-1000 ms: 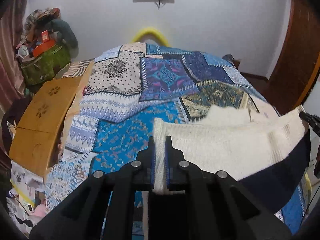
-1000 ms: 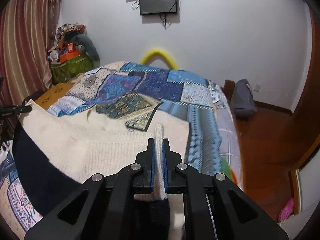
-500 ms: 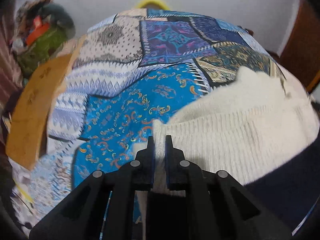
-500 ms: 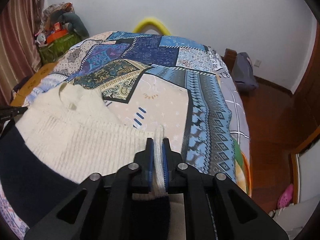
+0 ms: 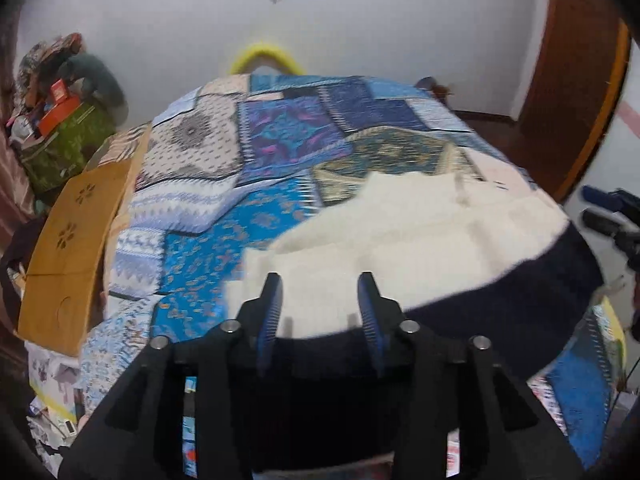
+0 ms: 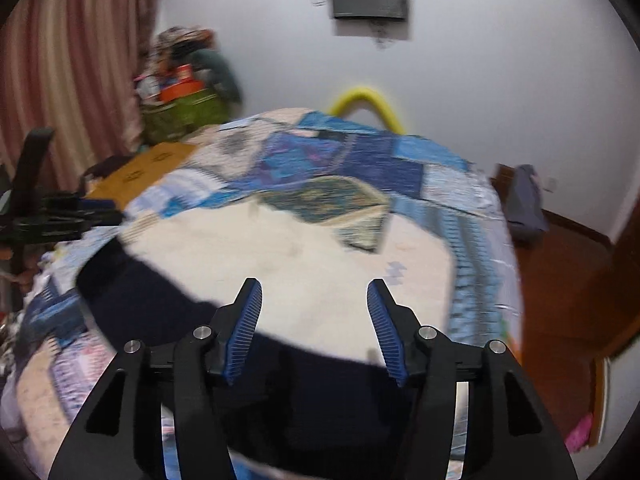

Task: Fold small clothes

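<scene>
Looking along the left gripper (image 5: 320,308): jaws opening, blue pads apart, pinching nothing. Cream-and-navy sweater (image 5: 420,232) flat on the patchwork bedspread (image 5: 224,184), spreading from centre to 3 o'clock, its navy edge curving under the fingertips. Bare spread open from 9 to 12 o'clock; cardboard box (image 5: 68,244) off the bed edge at 9.

Looking along the right gripper (image 6: 314,316): jaws opening too, nothing between. Sweater (image 6: 280,252) blurred at centre, navy edge at 8 o'clock; bedspread (image 6: 472,216) edge dropping at 3 o'clock.
</scene>
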